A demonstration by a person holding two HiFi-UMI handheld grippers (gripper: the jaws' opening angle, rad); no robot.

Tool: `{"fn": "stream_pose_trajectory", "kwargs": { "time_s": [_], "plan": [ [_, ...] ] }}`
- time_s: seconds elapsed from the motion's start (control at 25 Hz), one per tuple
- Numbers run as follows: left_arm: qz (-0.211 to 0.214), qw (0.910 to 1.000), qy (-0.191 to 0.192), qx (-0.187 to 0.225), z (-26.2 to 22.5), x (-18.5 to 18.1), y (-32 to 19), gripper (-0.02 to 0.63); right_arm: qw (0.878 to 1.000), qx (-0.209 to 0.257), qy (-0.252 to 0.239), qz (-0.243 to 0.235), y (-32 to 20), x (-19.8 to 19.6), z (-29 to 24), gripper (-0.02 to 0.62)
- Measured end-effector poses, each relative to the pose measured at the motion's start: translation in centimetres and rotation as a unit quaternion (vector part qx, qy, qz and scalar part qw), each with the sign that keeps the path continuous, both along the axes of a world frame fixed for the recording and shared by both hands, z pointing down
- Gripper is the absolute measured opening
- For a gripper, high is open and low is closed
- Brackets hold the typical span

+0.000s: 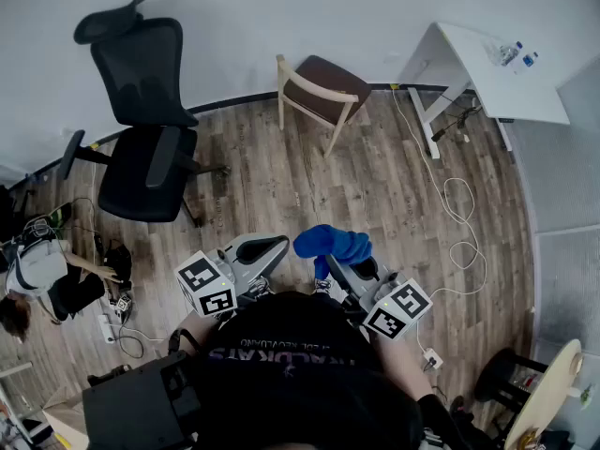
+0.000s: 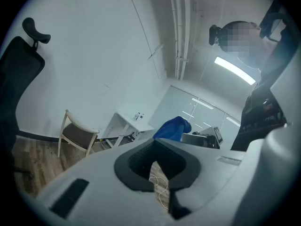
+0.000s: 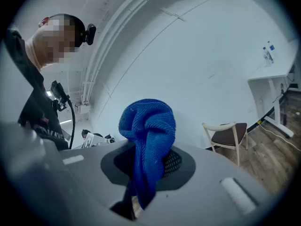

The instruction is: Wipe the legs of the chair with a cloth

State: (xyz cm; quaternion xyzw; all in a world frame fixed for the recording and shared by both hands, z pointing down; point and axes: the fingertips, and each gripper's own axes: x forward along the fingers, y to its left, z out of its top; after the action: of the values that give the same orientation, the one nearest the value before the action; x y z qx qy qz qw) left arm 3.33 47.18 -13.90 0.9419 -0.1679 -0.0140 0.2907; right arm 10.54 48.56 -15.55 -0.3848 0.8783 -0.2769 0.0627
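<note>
The blue cloth [image 3: 146, 145] is pinched in the right gripper [image 3: 141, 185], whose jaws are closed on its lower part, so that most of it bunches up loose above them. In the head view it is close in front of the person's body, above the wood floor [image 1: 384, 190]. It touches nothing but the gripper.

The wooden chair [image 1: 319, 87] with the brown seat stands well apart from it, across the floor near the wall, all four legs on the boards. A black office chair [image 1: 141, 129] stands off to the left, just as far away.

The left gripper [image 2: 159, 173] holds nothing. Its jaws look drawn close, with only a narrow slit of floor showing between them, though that view is dim.

The cloth is in hand, but no wiping has started. Reaching a chair and wiping every leg are still to do.
</note>
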Motion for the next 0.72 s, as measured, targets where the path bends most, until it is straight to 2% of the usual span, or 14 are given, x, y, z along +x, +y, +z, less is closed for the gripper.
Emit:
{"fn": "stream_pose_trajectory", "kwargs": {
  "time_s": [0.72],
  "plan": [
    [0.002,1.0000,-0.004,-0.001,0.10,0.44,-0.47,0.002,1.000,0.001,-0.015,-0.003,-0.40,0.40,-0.17,0.078]
  ]
}}
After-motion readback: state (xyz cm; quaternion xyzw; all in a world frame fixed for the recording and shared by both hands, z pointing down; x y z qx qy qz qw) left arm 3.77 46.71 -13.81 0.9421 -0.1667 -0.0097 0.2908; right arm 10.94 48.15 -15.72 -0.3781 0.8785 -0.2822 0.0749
